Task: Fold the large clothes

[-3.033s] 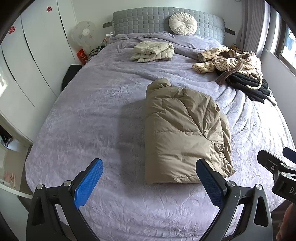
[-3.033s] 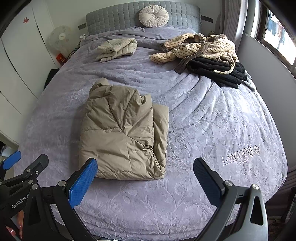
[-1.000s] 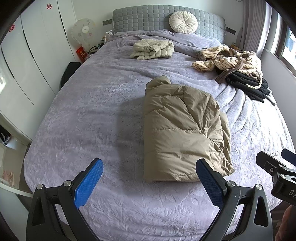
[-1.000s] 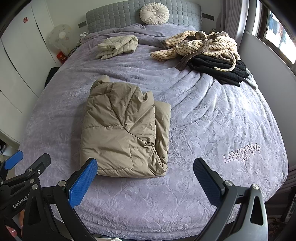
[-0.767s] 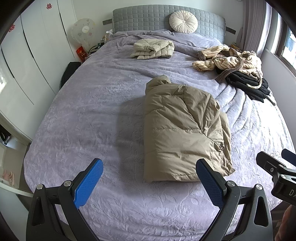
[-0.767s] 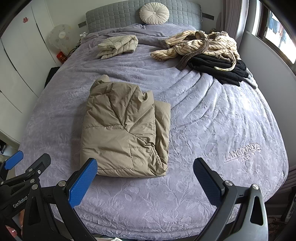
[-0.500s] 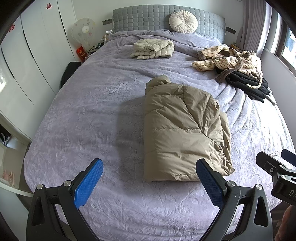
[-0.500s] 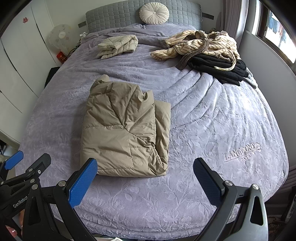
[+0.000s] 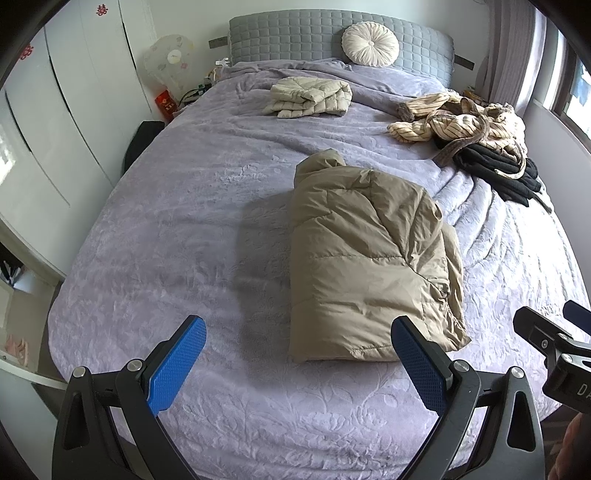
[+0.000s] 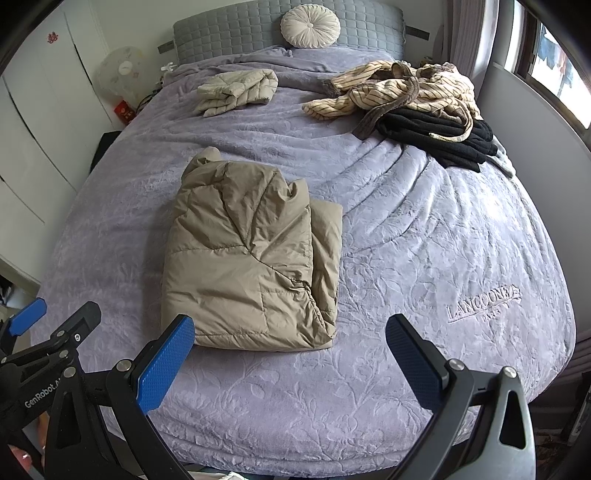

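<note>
Both claws stand wide apart and grip nothing. From the left wrist view, the left gripper (image 9: 298, 362) hangs above the near edge of the lavender embossed bedspread (image 9: 177, 229), its blue-padded fingers (image 9: 177, 363) spread on either side of the near end of the tan quilted puffer jacket (image 9: 365, 266), clear of the fabric. From the right wrist view, the right gripper (image 10: 290, 363) is likewise splayed, its left blue pad (image 10: 166, 363) just in front of the jacket's (image 10: 251, 258) near left corner and its right pad over bare bedspread (image 10: 424, 236).

The tan jacket lies folded into a thick rectangular bundle in the middle of the bed, long axis running toward the grey quilted headboard (image 9: 306, 35), with a rounded lump of fabric poking out at the far end and layered edges showing along its right side.

Farther up the bed, a cream quilted jacket (image 9: 308, 96), also folded, rests near the headboard, well apart from the tan one. On the right side a heap of cream striped garments (image 10: 402, 90) sprawls on top of a pile of black clothing (image 10: 439, 138). A round white pleated cushion (image 10: 310, 26) leans against the headboard. White wardrobe doors (image 9: 66, 122) line the left wall, and a white standing fan (image 9: 168, 62) sits by the bed's far left corner.
</note>
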Motion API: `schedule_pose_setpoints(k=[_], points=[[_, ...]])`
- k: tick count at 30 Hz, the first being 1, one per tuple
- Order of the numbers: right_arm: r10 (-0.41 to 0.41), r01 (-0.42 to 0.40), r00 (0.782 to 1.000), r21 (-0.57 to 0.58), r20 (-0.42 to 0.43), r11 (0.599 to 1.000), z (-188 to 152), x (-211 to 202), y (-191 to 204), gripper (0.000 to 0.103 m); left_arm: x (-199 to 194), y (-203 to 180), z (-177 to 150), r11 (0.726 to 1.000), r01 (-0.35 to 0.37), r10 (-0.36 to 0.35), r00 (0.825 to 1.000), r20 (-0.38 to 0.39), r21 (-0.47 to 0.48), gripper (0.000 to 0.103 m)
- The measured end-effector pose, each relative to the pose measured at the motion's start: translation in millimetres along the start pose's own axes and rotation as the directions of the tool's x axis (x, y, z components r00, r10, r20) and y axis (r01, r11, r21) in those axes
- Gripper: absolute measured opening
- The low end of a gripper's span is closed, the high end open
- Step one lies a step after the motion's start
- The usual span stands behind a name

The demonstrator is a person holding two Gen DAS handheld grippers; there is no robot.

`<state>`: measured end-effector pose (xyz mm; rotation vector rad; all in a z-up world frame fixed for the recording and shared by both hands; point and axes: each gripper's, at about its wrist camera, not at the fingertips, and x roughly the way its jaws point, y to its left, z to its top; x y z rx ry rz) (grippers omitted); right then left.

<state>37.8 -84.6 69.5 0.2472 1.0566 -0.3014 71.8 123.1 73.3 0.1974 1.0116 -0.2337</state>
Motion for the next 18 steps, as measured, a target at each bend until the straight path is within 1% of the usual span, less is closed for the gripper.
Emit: schedule_pose_setpoints(k=[11, 18], points=[[-0.001, 0.001, 1.000, -0.002, 0.000, 1.000, -4.5, -2.9, 0.7, 0.103, -1.5, 0.1, 2.5, 1.000, 0.014, -0.014, 1.000, 0.017, 0.009, 0.101], [0.001, -0.001, 1.000, -0.004, 0.000, 1.000, -3.8, -2.6, -1.0, 0.103, -1.4, -1.8, 4.9, 1.000, 0.018, -0.018, 1.000, 0.004, 0.014, 0.101]])
